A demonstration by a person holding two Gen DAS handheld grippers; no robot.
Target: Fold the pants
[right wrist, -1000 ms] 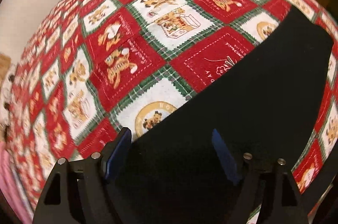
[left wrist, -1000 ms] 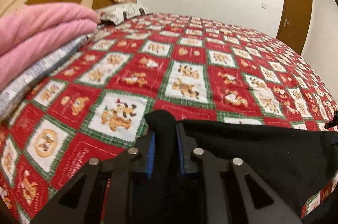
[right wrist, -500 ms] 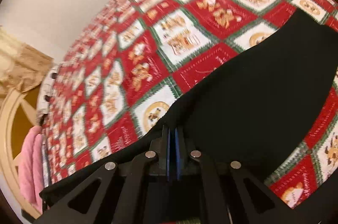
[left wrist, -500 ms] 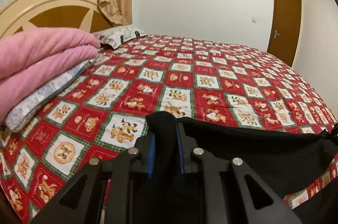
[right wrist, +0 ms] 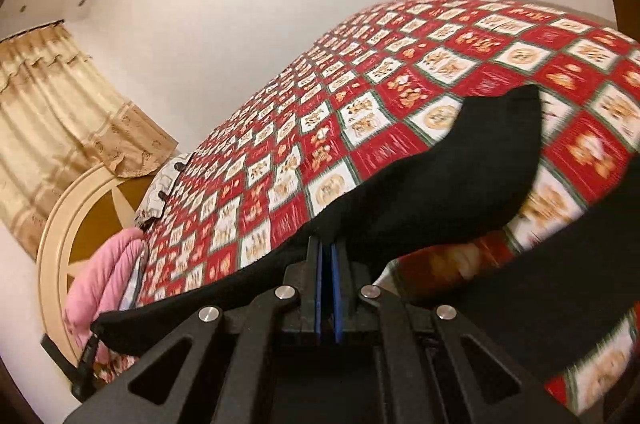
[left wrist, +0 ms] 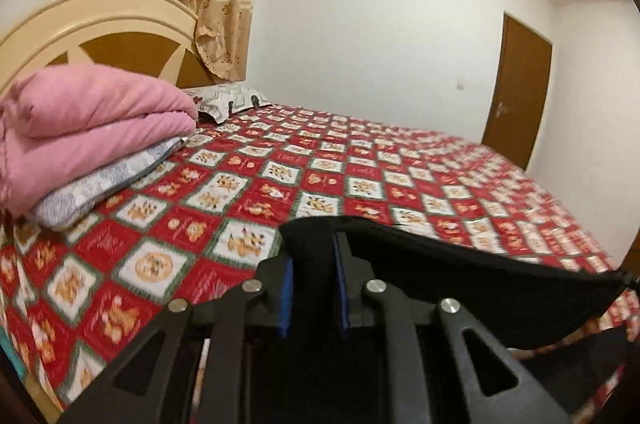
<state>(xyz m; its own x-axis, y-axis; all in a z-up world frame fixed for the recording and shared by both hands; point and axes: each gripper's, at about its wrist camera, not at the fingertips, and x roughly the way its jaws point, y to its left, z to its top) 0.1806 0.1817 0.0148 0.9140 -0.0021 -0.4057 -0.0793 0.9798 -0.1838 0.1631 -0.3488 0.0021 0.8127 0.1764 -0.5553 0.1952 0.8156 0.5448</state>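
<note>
So the right gripper (right wrist: 327,256) just snapped shut on the black pants (right wrist: 440,175), left gripper (left wrist: 314,264) already clamped too, lifting them off the bed (left wrist: 360,183) for a fold.

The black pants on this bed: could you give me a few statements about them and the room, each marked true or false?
1. Both claws grip the black pants. True: left claw, right claw.
2. The bedspread is plain blue. False: it is red with white picture squares.
3. A pink blanket lies folded by the headboard. True.
4. The door stands wide open. False: it looks shut.
</note>
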